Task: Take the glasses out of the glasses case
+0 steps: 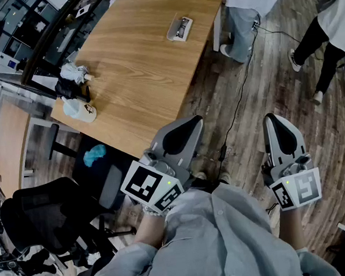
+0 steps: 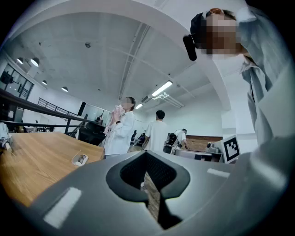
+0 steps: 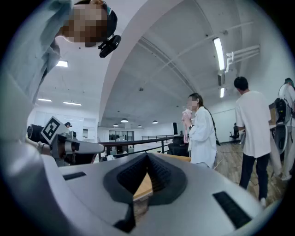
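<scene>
Standing well back from the wooden table (image 1: 145,57), the person holds both grippers close to the body, raised over the plank floor (image 1: 248,96). The left gripper (image 1: 195,121) has its jaws drawn together at the tips with nothing between them; its own view shows only the dark hollow behind the closed tips (image 2: 145,153). The right gripper (image 1: 270,118) is likewise closed and empty (image 3: 147,154). The glasses case (image 1: 179,28), small and pale, lies alone near the table's far end, well apart from both grippers; from the left gripper view it sits flat on the tabletop (image 2: 79,159), its contents too small to make out. A black office chair (image 1: 40,218) stands at the table's near corner. Two people in white tops (image 2: 120,131) stand beyond the table.
</scene>
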`<act>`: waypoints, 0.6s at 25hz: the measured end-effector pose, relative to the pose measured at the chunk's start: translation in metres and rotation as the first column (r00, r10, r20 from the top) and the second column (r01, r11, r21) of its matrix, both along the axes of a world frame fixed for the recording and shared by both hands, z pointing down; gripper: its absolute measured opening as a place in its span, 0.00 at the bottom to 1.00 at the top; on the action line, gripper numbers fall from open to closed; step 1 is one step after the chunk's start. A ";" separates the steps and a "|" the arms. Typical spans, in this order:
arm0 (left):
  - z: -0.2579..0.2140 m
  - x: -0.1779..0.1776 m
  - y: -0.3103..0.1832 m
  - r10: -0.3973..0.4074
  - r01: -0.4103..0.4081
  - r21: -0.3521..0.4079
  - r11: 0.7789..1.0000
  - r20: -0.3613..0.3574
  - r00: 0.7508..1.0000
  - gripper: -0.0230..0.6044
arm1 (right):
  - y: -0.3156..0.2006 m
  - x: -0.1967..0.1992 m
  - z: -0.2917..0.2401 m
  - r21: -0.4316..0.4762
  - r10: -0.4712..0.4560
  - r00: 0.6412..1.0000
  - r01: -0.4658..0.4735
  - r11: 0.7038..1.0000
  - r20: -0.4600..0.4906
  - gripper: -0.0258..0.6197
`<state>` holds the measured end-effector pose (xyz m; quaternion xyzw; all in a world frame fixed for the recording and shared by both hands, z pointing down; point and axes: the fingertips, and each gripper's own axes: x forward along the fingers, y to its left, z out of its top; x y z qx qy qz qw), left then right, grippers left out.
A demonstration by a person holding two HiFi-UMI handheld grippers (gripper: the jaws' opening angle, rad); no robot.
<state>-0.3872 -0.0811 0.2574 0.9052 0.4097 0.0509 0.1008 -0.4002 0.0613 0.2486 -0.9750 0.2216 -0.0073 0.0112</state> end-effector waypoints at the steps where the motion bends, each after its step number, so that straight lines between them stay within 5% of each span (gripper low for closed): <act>1: 0.000 0.000 0.000 0.000 0.000 -0.002 1.000 -0.001 1.000 0.04 | 0.000 0.000 0.000 -0.001 0.001 1.000 -0.001 1.000 -0.001 0.04; 15: -0.003 -0.010 0.013 0.000 0.000 0.003 1.000 -0.009 1.000 0.04 | 0.013 -0.010 -0.002 -0.007 0.002 1.000 -0.002 1.000 -0.009 0.04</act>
